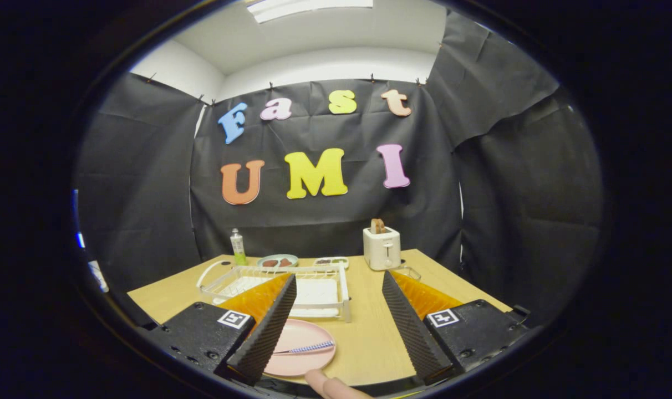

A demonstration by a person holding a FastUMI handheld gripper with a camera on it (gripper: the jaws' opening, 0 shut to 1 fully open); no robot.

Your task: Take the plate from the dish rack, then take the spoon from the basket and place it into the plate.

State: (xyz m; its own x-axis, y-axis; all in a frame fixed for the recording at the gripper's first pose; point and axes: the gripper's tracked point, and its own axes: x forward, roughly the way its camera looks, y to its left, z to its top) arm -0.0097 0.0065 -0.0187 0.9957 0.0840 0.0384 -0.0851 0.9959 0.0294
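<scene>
In the gripper view, the spoon (305,348) already lies across the pink plate (308,338) on the table (369,338), so you seem to be finishing: back the gripper (339,327) off straight, without brushing the plate's rim. Its fingers stand spread and empty; the plate sits near, by the left finger, with the dish rack (314,285) farther off.
</scene>
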